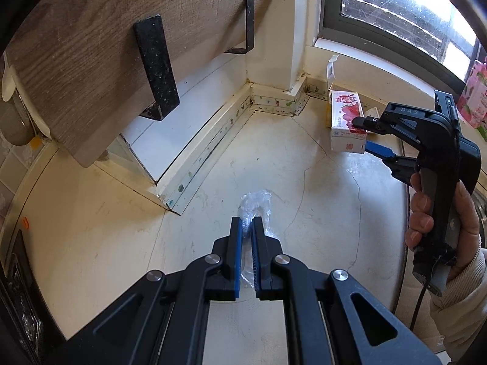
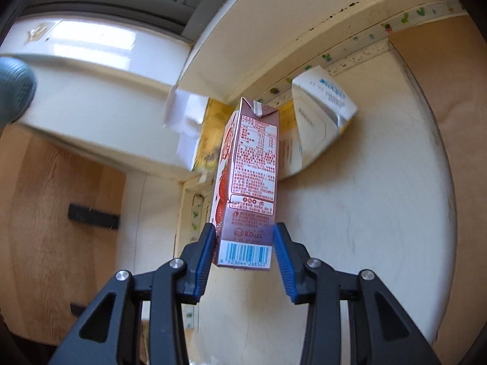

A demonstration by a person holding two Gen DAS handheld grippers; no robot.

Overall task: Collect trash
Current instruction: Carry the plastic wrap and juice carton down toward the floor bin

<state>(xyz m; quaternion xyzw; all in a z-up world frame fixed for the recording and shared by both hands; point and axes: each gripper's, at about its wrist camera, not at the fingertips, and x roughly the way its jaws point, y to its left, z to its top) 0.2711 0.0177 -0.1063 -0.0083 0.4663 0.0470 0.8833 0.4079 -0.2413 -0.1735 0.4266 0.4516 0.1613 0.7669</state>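
1. Two grippers: left gripper [image 1: 247,225] jaws pinch crumpled plastic wrap [image 1: 255,202] on the tabletop [image 1: 319,200].
2. Right gripper [image 2: 245,240] jaws straddle the pink carton [image 2: 247,182]; whether squeezing, cannot tell.
3. Torn yellow box [image 2: 316,121] crowds behind, against the wall.

1. The pink strawberry carton [image 2: 248,182] is showing "B.Duck" printed low on its side panel in the right wrist view, just above a blue barcode.
2. Digits are running under that barcode; "6 923644 268503" is how they seem to be reading, the last ones blurred.
3. Red Chinese characters, "真果粒", are showing on the same carton's front [image 1: 347,118] in the left wrist view.
4. The right gripper [image 1: 369,135] is carrying raised letters "DAS" on its black body.
5. The crumpled white carton [image 2: 322,112] behind is bearing blue lettering, too blurred to read.
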